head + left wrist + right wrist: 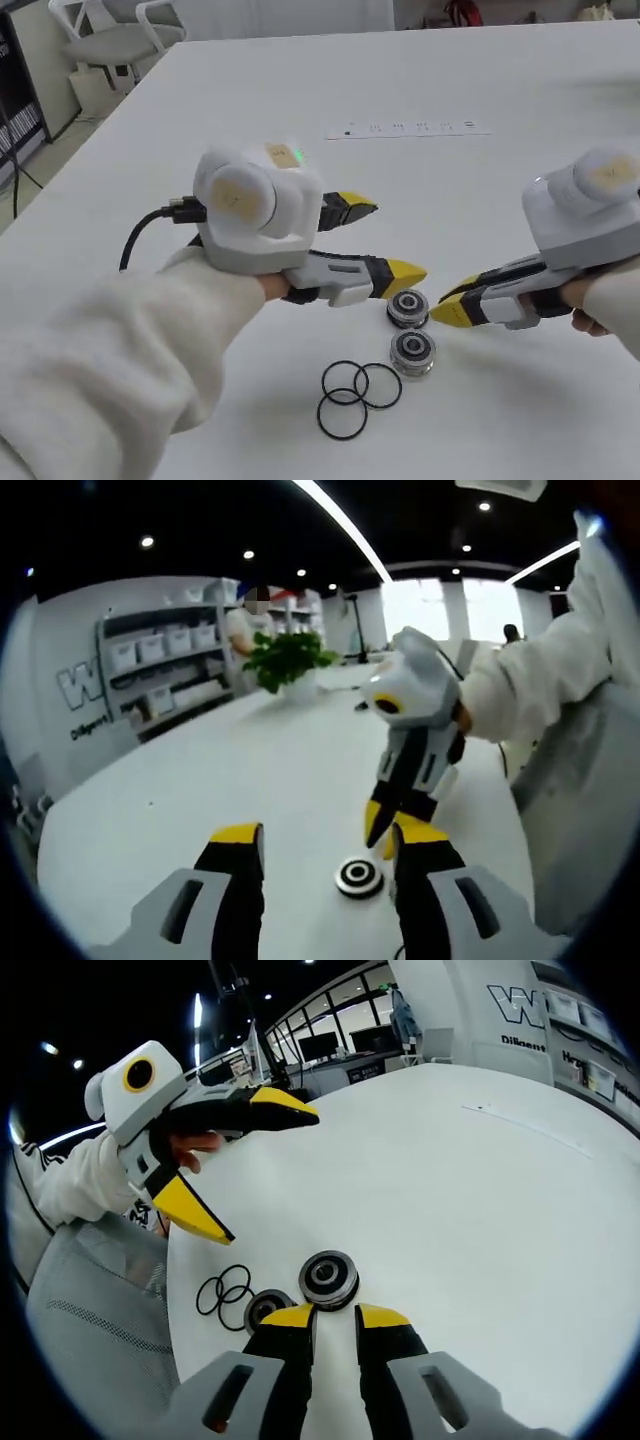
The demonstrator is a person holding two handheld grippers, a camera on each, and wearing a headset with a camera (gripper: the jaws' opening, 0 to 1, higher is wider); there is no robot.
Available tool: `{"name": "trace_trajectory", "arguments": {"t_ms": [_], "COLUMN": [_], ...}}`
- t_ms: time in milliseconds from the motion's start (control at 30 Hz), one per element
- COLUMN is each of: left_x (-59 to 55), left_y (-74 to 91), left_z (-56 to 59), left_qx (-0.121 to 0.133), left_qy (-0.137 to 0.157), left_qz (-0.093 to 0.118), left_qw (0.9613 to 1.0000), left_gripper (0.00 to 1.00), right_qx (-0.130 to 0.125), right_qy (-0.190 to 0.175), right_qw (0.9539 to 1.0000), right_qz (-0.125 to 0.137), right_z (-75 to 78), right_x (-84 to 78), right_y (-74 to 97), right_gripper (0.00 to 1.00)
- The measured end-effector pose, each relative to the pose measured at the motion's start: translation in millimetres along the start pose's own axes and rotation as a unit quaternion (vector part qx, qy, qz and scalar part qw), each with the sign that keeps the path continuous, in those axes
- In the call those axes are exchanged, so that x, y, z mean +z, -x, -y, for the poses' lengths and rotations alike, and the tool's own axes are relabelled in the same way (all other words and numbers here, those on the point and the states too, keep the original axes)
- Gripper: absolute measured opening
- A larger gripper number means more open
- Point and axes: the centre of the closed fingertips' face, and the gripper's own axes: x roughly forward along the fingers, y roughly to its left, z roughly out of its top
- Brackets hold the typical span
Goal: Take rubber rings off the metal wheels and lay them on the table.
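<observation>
sleeve [110, 370], left tool [398, 240], three loose rings [355, 395]

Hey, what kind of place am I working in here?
Probably an open-plan lab or office workshop: a large white table, shelves of storage bins along a wall, a row of monitors, and an office chair.

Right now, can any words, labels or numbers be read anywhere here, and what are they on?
"W": big letter on the wall, rest cut off.
"Diligen": smaller line beneath it, end hidden.
Strip on the table: print too small to read.
</observation>
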Motion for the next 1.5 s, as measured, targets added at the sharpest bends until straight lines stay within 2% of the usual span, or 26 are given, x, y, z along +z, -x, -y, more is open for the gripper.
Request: {"name": "trace_trajectory", "arguments": {"t_ms": [233, 500, 667, 900, 967, 1133, 1400, 1500], "left_x": [-11.4, -23.7, -33.2, -42.3, -47.1, -48.8, -60.8, -66.3], "left_y": [-6.1, -11.0, -15.0, -18.6, -21.0, -23.2, -28.5, -29.7], "left_z": [7.1, 11.1, 16.3, 16.0, 12.2, 15.3, 15.8, 18.5], "left_qx": [-0.005, -0.011, -0.021, -0.02, -0.006, -0.014, -0.012, -0.015], "left_qy": [-0.019, -0.008, -0.015, -0.005, 0.024, 0.023, 0.042, 0.035], "left_qz": [-0.019, -0.026, -0.038, -0.046, -0.048, -0.049, -0.058, -0.069], "left_qw": [0.9996, 0.9996, 0.9989, 0.9987, 0.9985, 0.9984, 0.9974, 0.9969], "left_gripper": [0.49, 0.42, 0.36, 0.29, 0.26, 0.25, 0.22, 0.22], "right_qx": [0.001, 0.0, -0.004, -0.01, -0.011, -0.011, -0.01, -0.01], "right_qy": [0.01, 0.011, 0.009, 0.01, 0.012, 0.012, 0.011, 0.012], "right_qw": [0.9999, 0.9999, 0.9999, 0.9999, 0.9999, 0.9999, 0.9999, 0.9999], "right_qz": [-0.005, -0.002, -0.002, -0.002, -0.002, -0.004, -0.002, -0.001], "right_z": [-1.8, -2.2, -0.7, 0.9, 1.4, 1.4, 1.8, 2.3], "right_x": [-1.1, -0.5, -2.3, -3.2, -3.0, -4.6, -3.6, -3.5], "right_y": [-2.9, -4.7, -7.8, -10.3, -10.7, -12.0, -12.5, -12.4], "right_gripper": [0.13, 0.14, 0.14, 0.15, 0.15, 0.14, 0.13, 0.13]}}
